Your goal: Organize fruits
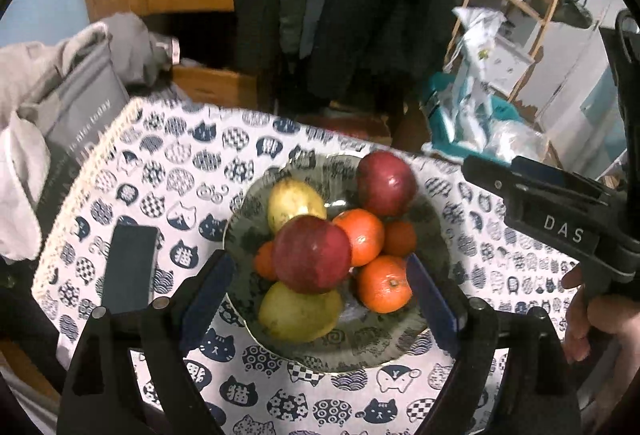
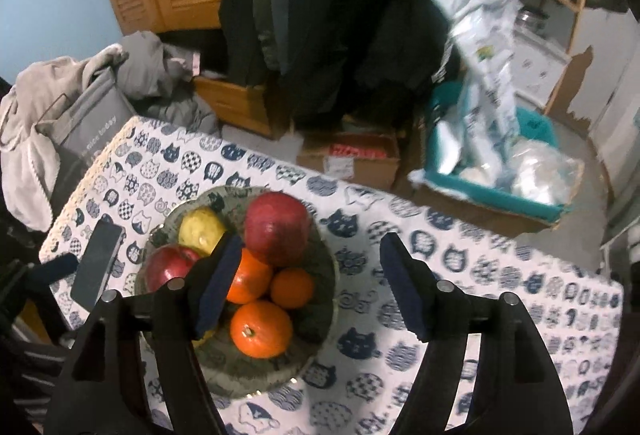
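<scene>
Hovering empty and wide open, left gripper (image 1: 320,275) is straddling the fruit bowl (image 1: 360,351); right gripper (image 2: 308,287), likewise agape, is sitting offset rightward.

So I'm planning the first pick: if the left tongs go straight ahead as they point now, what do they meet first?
Probably the near red apple atop the pile in the plate, centred between the open left tongs; depth is uncertain.

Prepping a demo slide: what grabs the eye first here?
The glass bowl piled with red apples, oranges and yellow pears, mid-table on the cat-print tablecloth. Both grippers, left and right, hover open over it; a dark phone lies left of the bowl.
</scene>
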Tool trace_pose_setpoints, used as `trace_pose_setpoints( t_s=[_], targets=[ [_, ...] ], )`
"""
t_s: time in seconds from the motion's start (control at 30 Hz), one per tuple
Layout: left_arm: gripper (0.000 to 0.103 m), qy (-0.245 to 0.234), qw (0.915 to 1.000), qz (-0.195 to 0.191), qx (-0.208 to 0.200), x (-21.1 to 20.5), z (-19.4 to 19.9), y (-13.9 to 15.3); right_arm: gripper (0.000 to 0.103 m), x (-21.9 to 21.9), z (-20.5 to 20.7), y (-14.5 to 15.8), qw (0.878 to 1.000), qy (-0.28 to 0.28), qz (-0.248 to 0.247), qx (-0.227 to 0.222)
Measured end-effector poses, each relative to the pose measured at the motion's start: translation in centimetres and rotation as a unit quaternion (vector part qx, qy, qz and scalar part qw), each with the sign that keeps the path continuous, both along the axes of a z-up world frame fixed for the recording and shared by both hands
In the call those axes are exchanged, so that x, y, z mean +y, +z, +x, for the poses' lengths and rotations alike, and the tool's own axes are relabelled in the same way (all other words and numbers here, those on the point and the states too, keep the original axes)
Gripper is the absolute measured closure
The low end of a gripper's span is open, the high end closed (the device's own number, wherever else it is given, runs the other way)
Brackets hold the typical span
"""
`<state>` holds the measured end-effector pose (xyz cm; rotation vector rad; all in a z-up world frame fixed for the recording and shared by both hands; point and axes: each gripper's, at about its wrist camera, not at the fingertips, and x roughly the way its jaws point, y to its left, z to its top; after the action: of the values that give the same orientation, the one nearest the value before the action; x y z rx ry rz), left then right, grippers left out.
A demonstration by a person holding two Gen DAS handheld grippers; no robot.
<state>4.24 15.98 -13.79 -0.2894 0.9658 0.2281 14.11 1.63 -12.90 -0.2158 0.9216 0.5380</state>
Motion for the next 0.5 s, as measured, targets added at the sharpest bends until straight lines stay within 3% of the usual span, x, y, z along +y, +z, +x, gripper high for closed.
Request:
trace_pose_setpoints(
  t_s=[0.3,0.5],
  targets=[
    [0.013,-0.019,0.9981,0.038,-0.045,-1.7,-2.7,4.7,0.022,-3.8,-3.5,5.4,0.998,-0.026,-0.002,-0.062],
    [0.004,-0.024,0.9938,0.062,-0.089,-3.1,-4.5,8.0,0.021,-6.0,-5.9,8.5,0.995,-0.039,0.005,-0.095]
  ],
)
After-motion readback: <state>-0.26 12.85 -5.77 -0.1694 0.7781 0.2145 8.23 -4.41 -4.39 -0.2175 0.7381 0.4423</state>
